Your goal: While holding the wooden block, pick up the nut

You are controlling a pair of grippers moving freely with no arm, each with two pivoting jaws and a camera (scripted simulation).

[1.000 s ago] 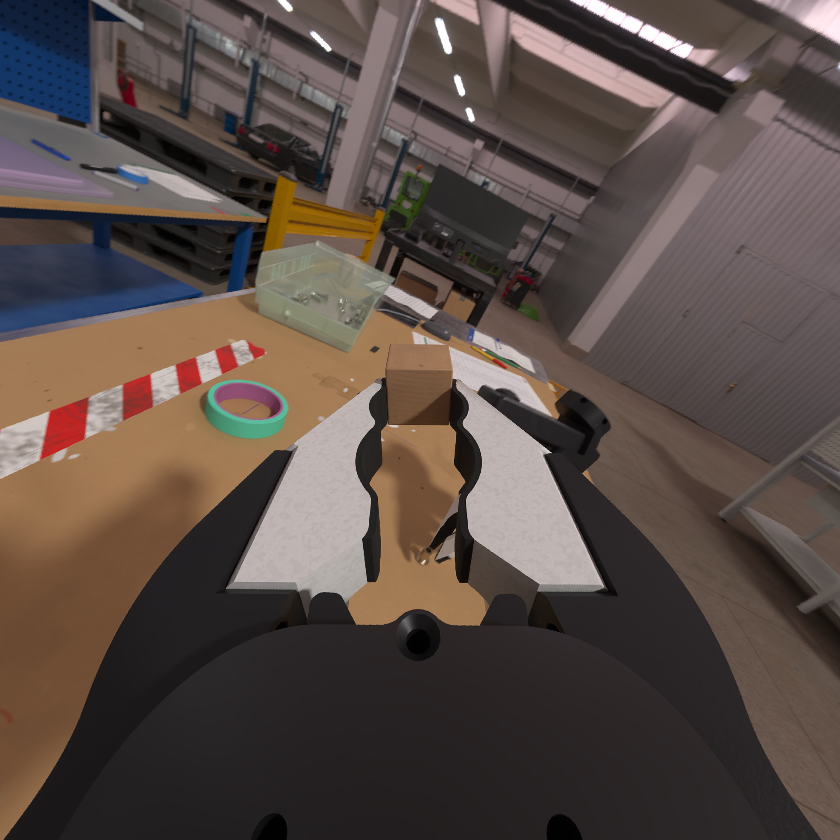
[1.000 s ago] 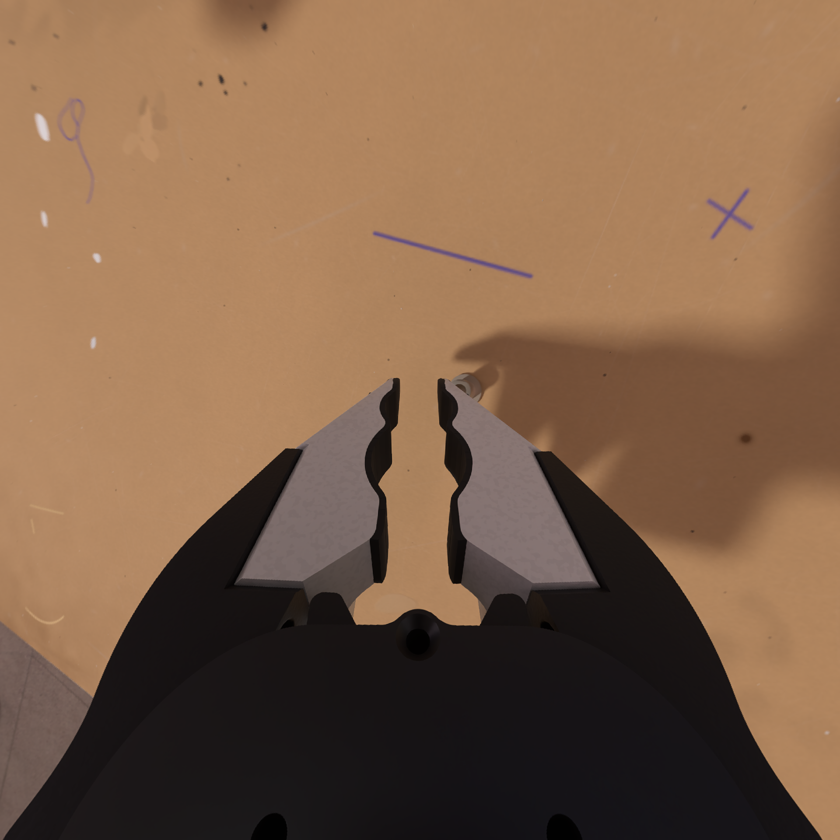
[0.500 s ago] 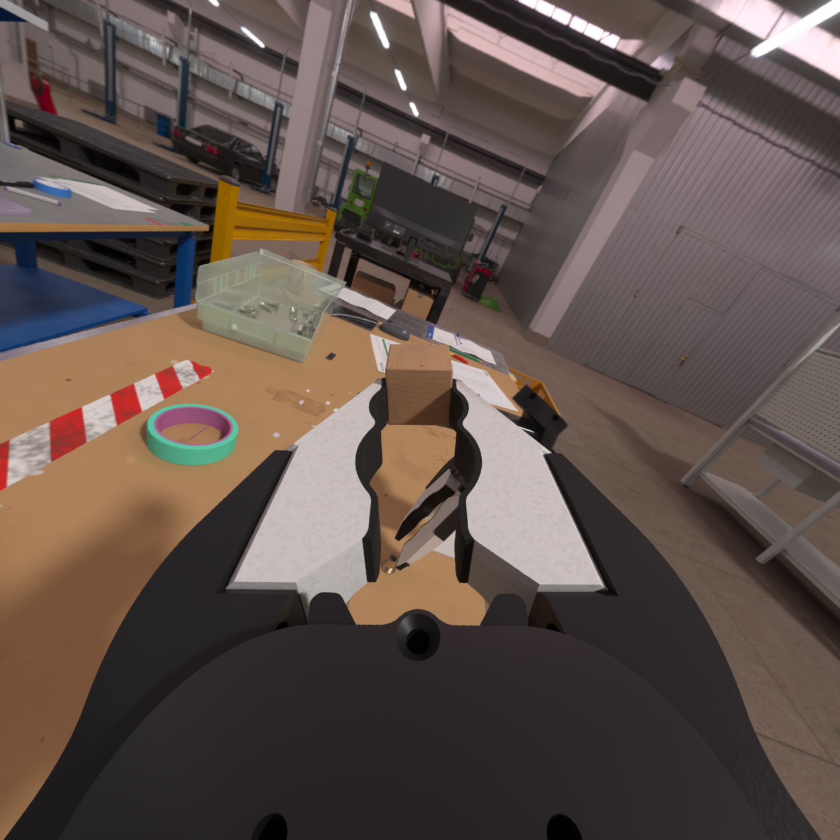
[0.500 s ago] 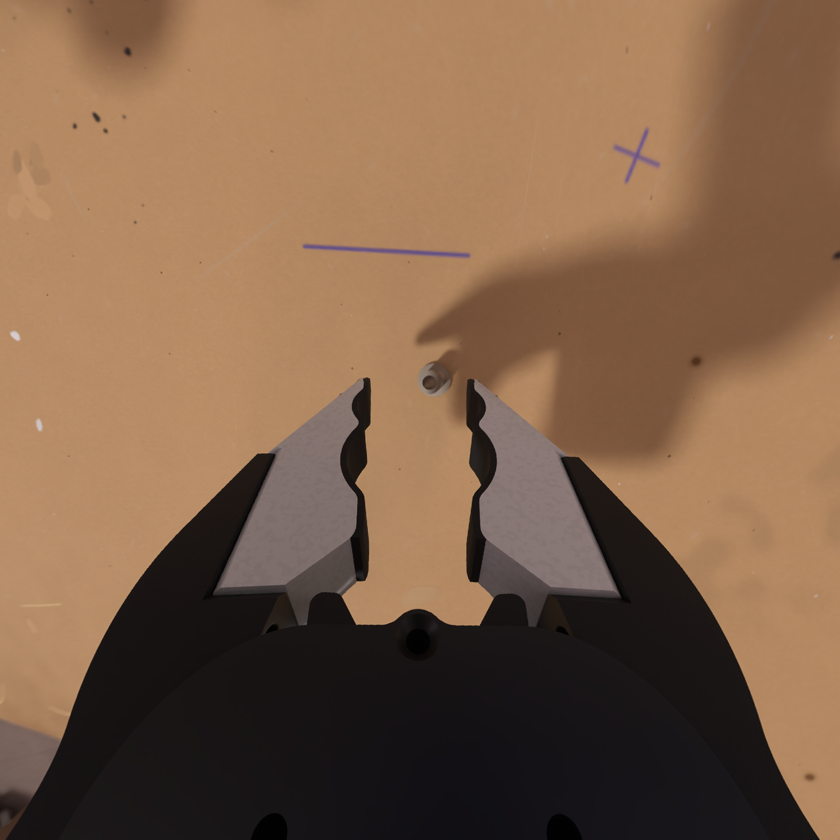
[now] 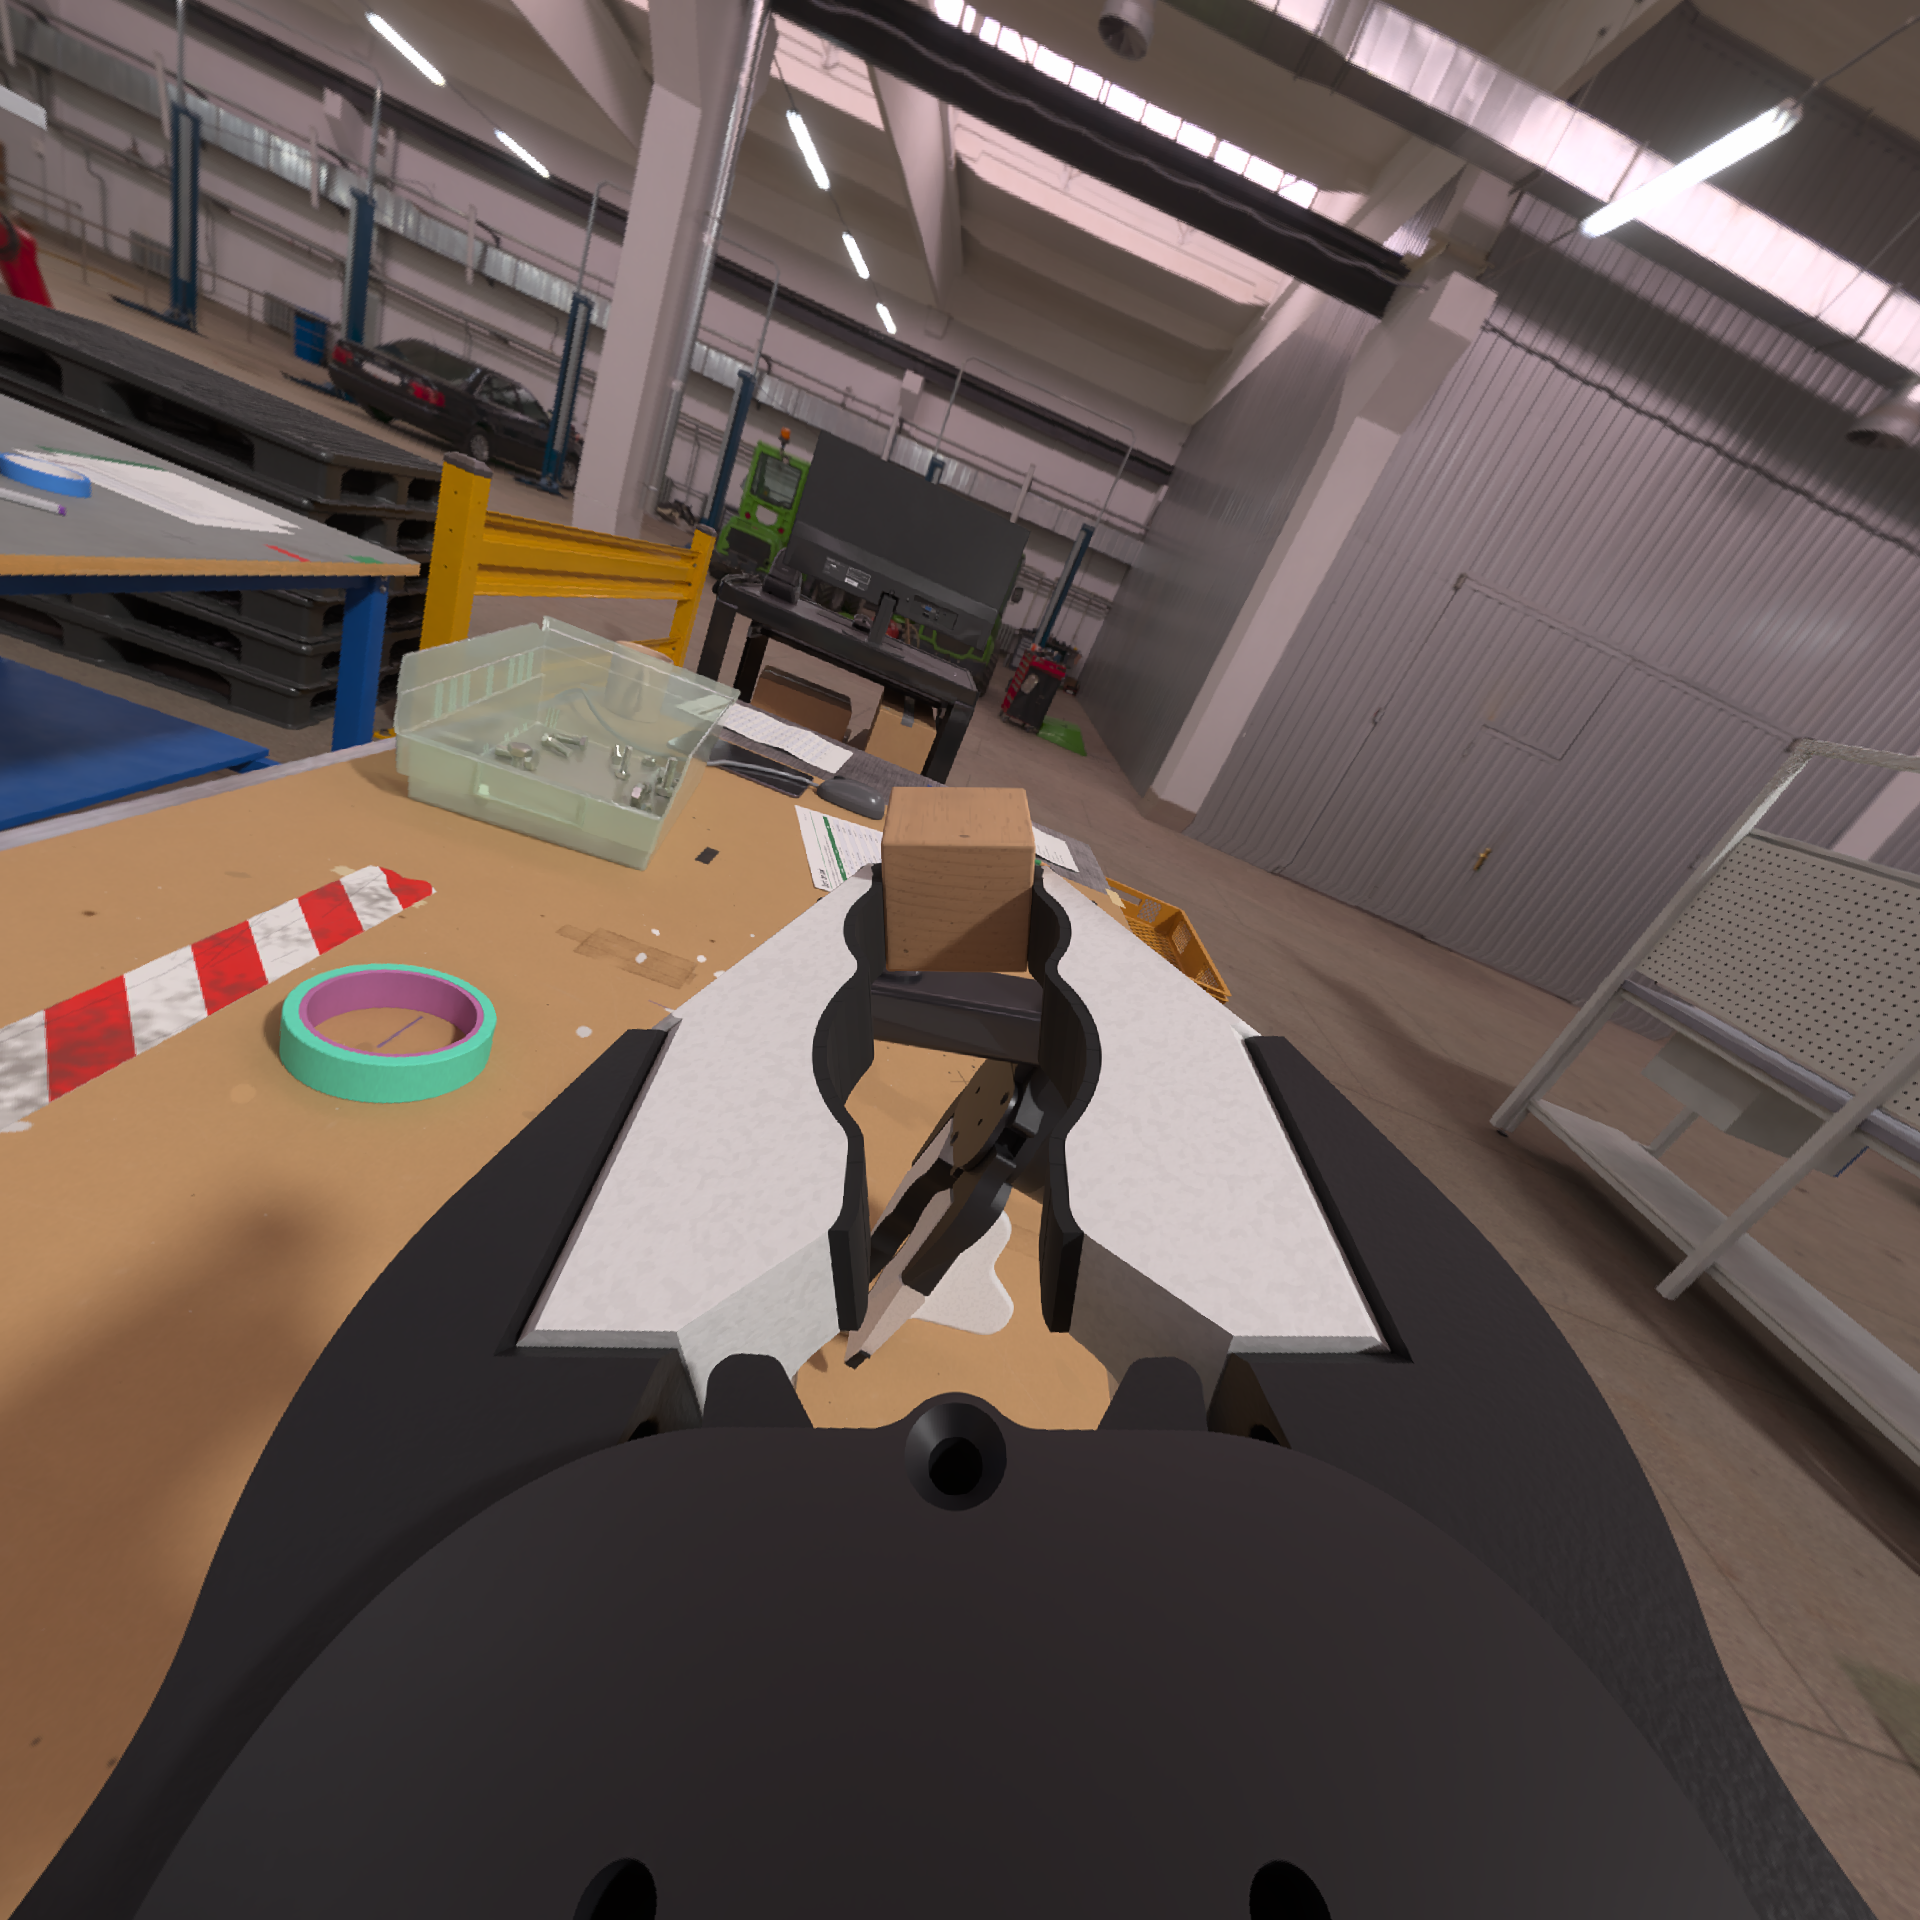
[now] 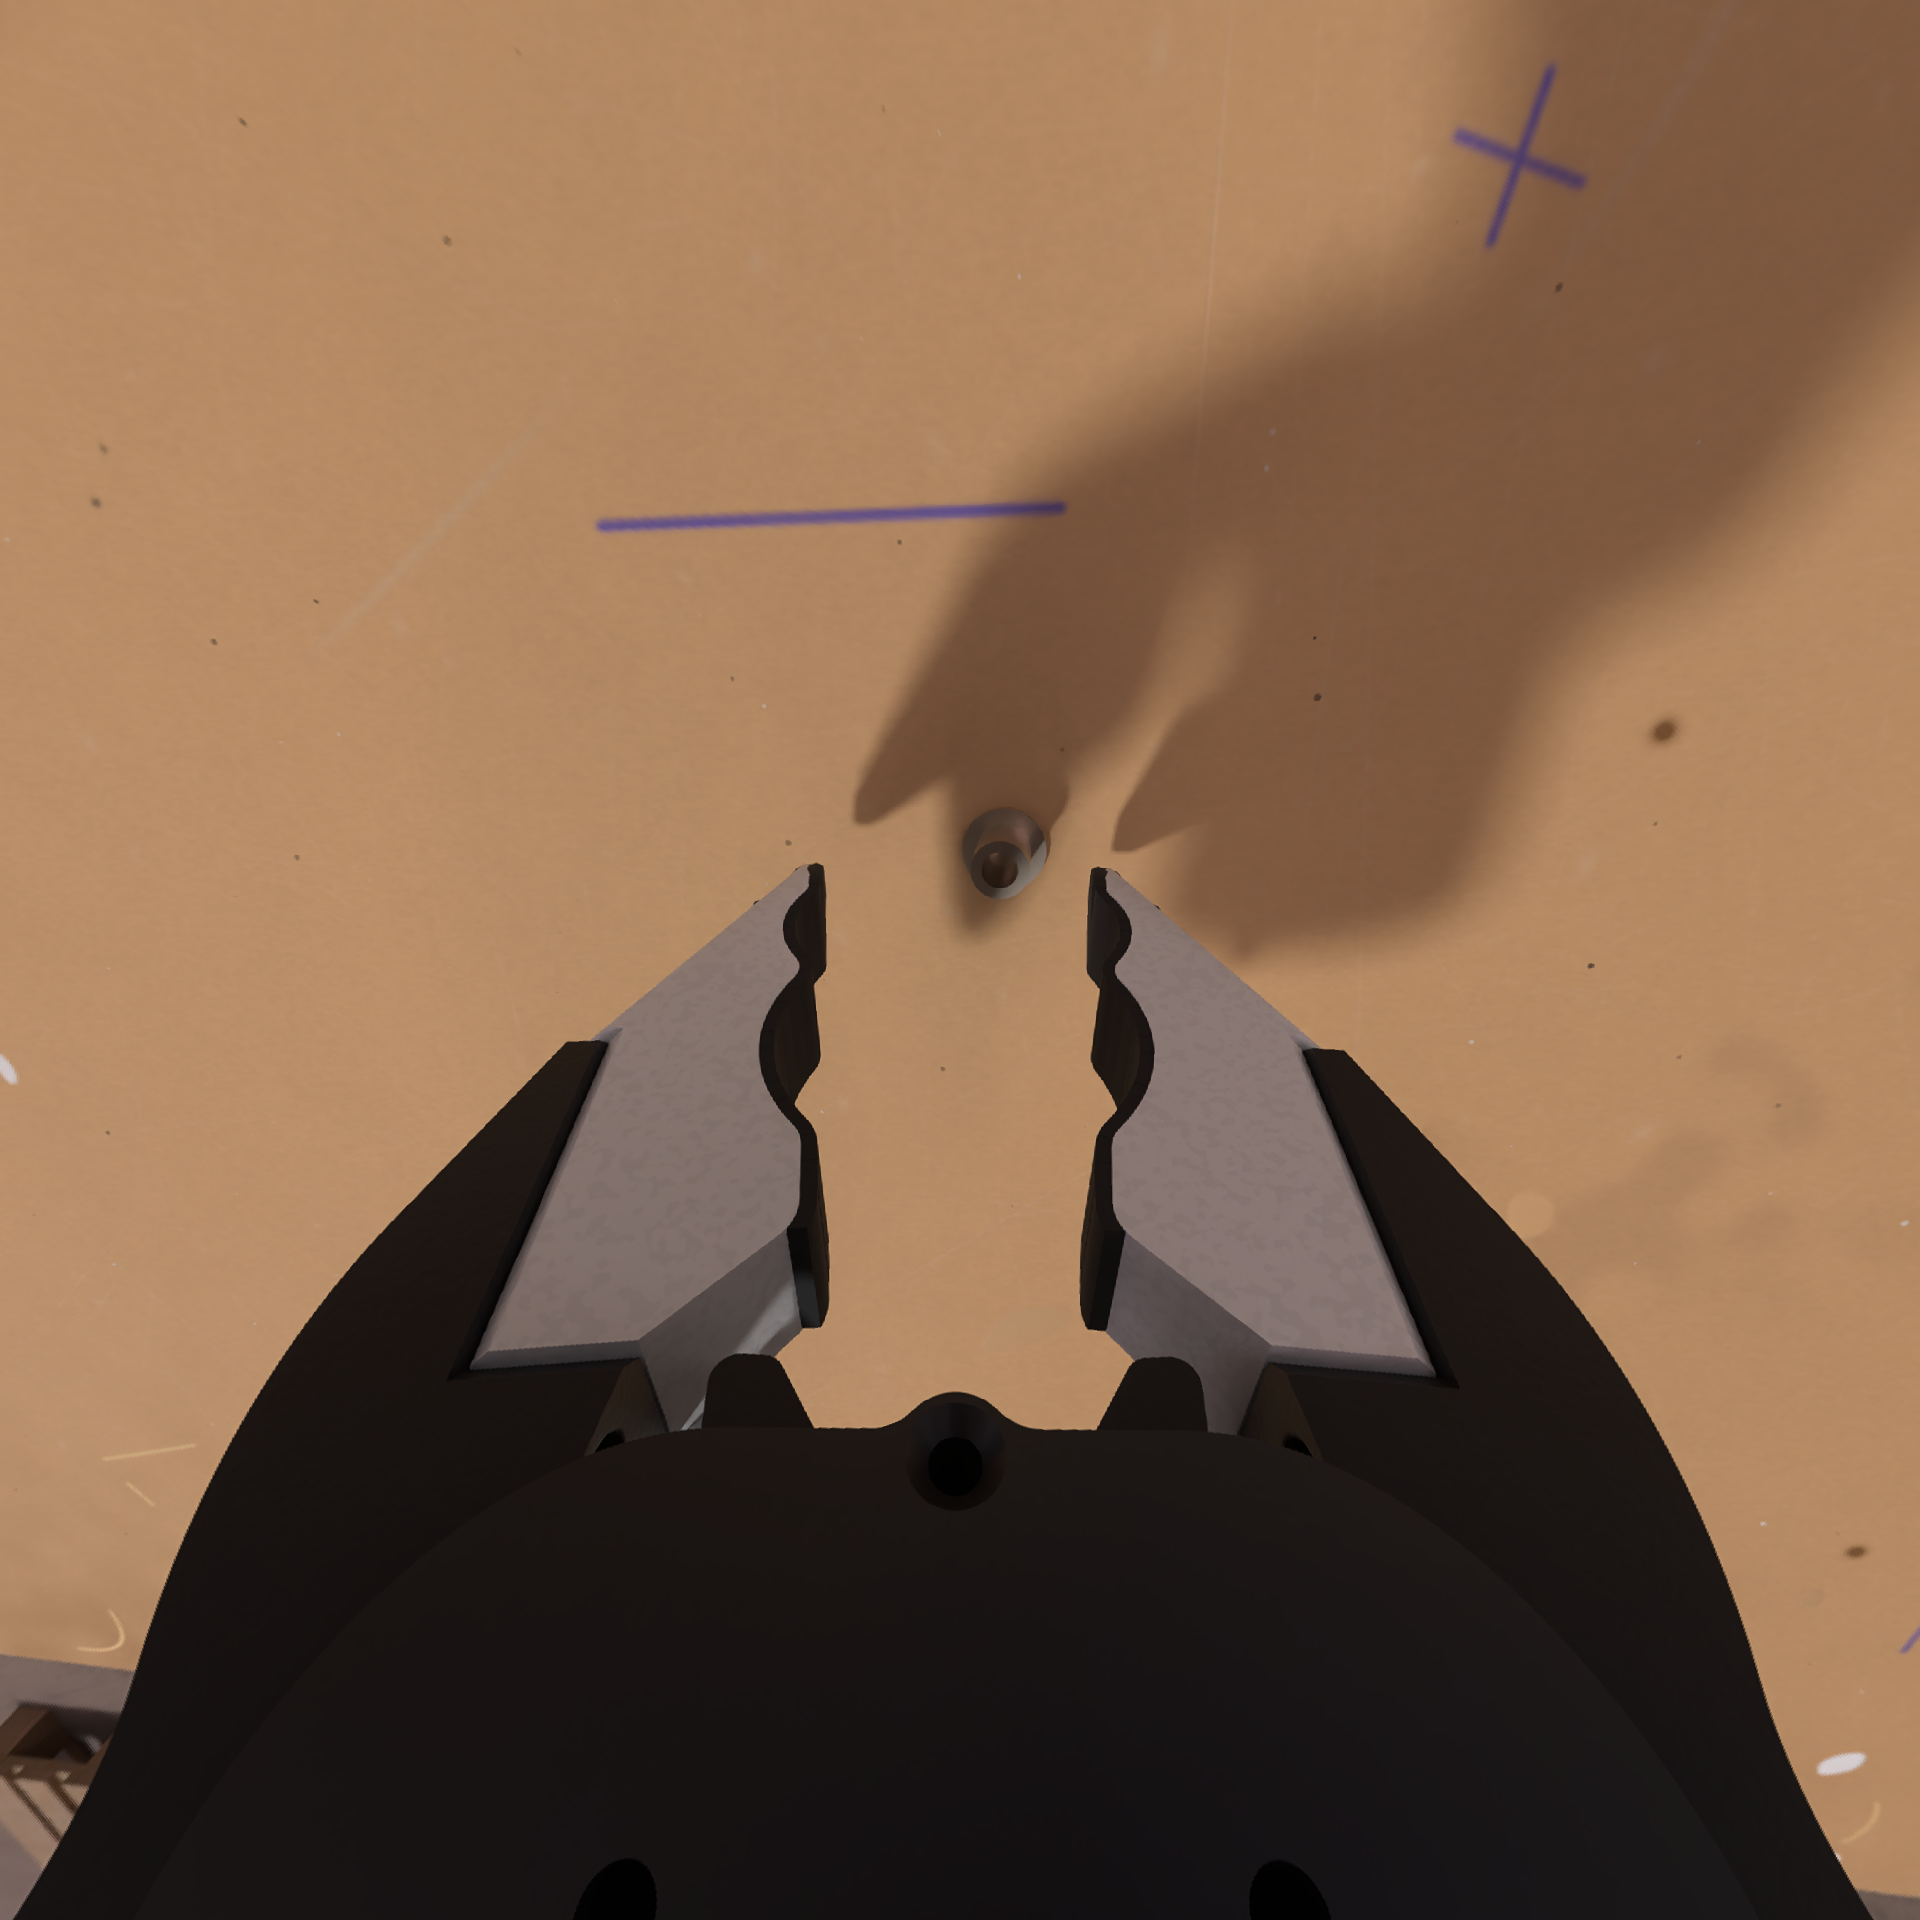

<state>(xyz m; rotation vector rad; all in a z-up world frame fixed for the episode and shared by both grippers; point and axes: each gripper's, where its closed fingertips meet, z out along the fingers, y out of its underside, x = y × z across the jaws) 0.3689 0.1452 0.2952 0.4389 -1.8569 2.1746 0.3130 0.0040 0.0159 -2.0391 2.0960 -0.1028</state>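
Observation:
My left gripper (image 5: 956, 894) is shut on a wooden block (image 5: 956, 878), held at its fingertips above the brown table. Below it, seen through the gap between the fingers, the right gripper (image 5: 894, 1299) points down at the table. In the right wrist view my right gripper (image 6: 956, 883) is open and empty, looking straight down. A small grey metal nut (image 6: 1003, 864) lies on the table just beyond the fingertips, centred between them and slightly right of the midline, at the edge of a gripper shadow.
A clear bin (image 5: 561, 727) with several metal parts stands at the far left of the table. A green and purple tape roll (image 5: 387, 1031) and a red and white striped strip (image 5: 208, 966) lie to the left. Papers (image 5: 831, 847) lie near the far edge. Purple pen marks (image 6: 831, 516) cross the table.
My right gripper has opened wider and shifted so the nut, first beside its right fingertip, now sits between the tips. The left gripper has risen and turned, still holding the block.

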